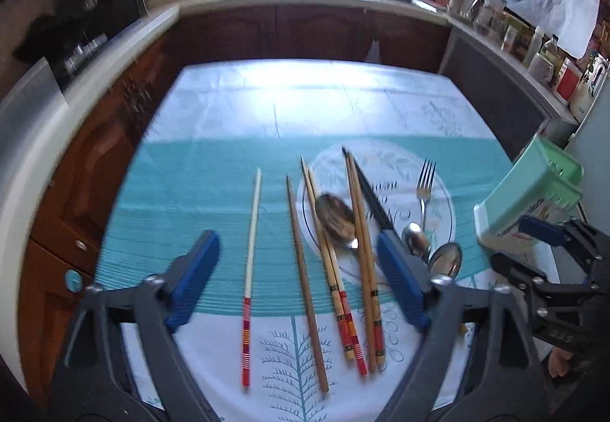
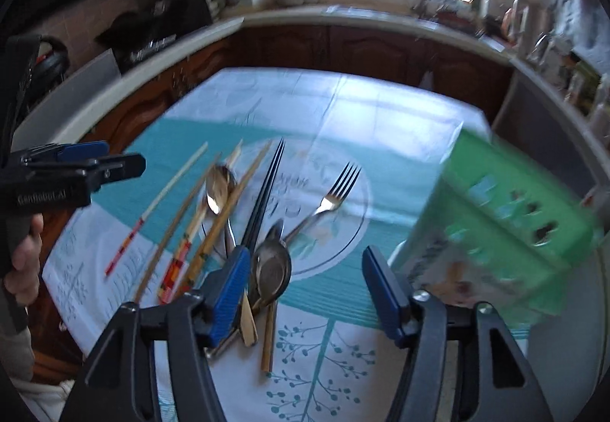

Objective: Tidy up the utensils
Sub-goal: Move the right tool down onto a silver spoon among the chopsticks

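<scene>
Several chopsticks lie side by side on the teal and white tablecloth [image 1: 190, 174]: a white one with a red end [image 1: 251, 242], a plain wooden one [image 1: 305, 277], bamboo pairs [image 1: 328, 250] and a black pair [image 1: 371, 197]. Among them are a fork [image 1: 424, 189] and spoons [image 1: 337, 219] [image 1: 445, 261]. My left gripper [image 1: 299, 281] hangs open above the chopsticks, holding nothing. My right gripper [image 2: 307, 292] is open over a spoon [image 2: 271, 269] and near the fork [image 2: 331, 198]. A green utensil holder [image 2: 495, 231], tilted and blurred, sits just right of it.
Dark wooden cabinets [image 1: 312, 29] under a pale counter [image 1: 114, 36] wrap around the table's far and left sides. Jars and bottles [image 1: 533, 44] crowd the counter on the right. A hand [image 2: 26, 250] holds the left gripper [image 2: 103, 157] at the left edge.
</scene>
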### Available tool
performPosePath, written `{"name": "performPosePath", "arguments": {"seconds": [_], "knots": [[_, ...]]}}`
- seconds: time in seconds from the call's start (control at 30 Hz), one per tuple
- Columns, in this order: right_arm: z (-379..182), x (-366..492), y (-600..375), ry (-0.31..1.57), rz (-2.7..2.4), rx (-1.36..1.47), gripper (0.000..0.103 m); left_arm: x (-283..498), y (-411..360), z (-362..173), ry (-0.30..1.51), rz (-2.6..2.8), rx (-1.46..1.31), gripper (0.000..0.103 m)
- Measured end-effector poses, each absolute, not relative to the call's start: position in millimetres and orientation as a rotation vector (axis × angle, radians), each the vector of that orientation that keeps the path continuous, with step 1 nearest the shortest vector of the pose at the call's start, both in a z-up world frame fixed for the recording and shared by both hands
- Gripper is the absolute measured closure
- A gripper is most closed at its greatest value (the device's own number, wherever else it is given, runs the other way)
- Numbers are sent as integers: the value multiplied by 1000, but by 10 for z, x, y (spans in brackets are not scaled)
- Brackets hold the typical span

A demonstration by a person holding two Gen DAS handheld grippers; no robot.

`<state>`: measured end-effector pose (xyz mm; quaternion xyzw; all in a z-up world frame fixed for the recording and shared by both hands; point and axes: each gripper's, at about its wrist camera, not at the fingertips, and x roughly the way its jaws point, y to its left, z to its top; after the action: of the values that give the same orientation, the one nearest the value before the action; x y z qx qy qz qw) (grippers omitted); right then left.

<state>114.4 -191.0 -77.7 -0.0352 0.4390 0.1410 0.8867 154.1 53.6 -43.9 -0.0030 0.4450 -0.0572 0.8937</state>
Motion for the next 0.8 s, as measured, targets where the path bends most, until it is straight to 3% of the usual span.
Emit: {"name": "performPosePath", "arguments": {"seconds": [0.13,0.37,0.43,0.63,0.8], "knots": [[-1039,1294,-1967,1004,353,14,64,1661,599,-759,1010,-172,-50,47],[-1193,1434,-2009,1031,425,74,66,1832,566,-1090,1072,-258,-127,61],[-1213,1457,-1975,1036,451,71,76,1929,547,-1142,1086,-269,-147,64],[-1285,1469,-1902,1052,512,67,98,2196,528,-1242,1118,-278,-195,65],[-1260,1416,-1925,1030,518,63,99,2416,527,-1254,1104,-290,-214,65]]}}
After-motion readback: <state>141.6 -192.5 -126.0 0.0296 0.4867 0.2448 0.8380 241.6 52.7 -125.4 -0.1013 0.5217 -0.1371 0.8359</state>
